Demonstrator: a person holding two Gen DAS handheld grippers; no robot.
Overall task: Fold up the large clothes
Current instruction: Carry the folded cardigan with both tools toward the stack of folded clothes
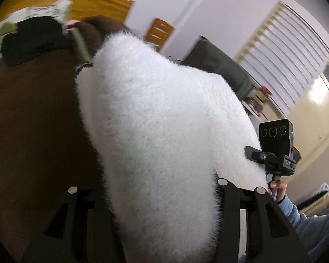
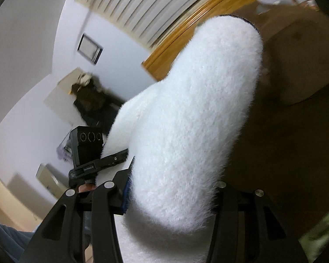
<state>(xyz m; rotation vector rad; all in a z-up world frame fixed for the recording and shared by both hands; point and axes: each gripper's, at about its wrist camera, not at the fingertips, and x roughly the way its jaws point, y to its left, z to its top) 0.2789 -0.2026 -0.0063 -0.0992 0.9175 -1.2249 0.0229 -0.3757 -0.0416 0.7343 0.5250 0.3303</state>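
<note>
A white fluffy sweater point(image 1: 153, 114) with a dark blue trim point(image 2: 126, 195) hangs lifted over a brown bed cover point(image 1: 33, 120). It fills the middle of both wrist views. My left gripper point(image 1: 164, 208) is shut on one bunched edge of it, and the fabric bulges up between the black fingers point(image 1: 228, 192). My right gripper point(image 2: 168, 199) is shut on another part of the sweater point(image 2: 197, 109). The right gripper's camera unit point(image 1: 275, 135) shows at the sweater's right side, held by a hand point(image 1: 278, 188). The left gripper's camera unit point(image 2: 86, 144) shows at left in the right wrist view.
A black garment point(image 1: 33, 39) and a white-green patterned cloth point(image 1: 39, 11) lie on the bed by the wooden headboard point(image 1: 87, 0). A dark grey object point(image 1: 219, 65) stands beyond the bed below window blinds point(image 1: 285, 50). A dark clothes heap point(image 2: 94, 103) sits by the white wall.
</note>
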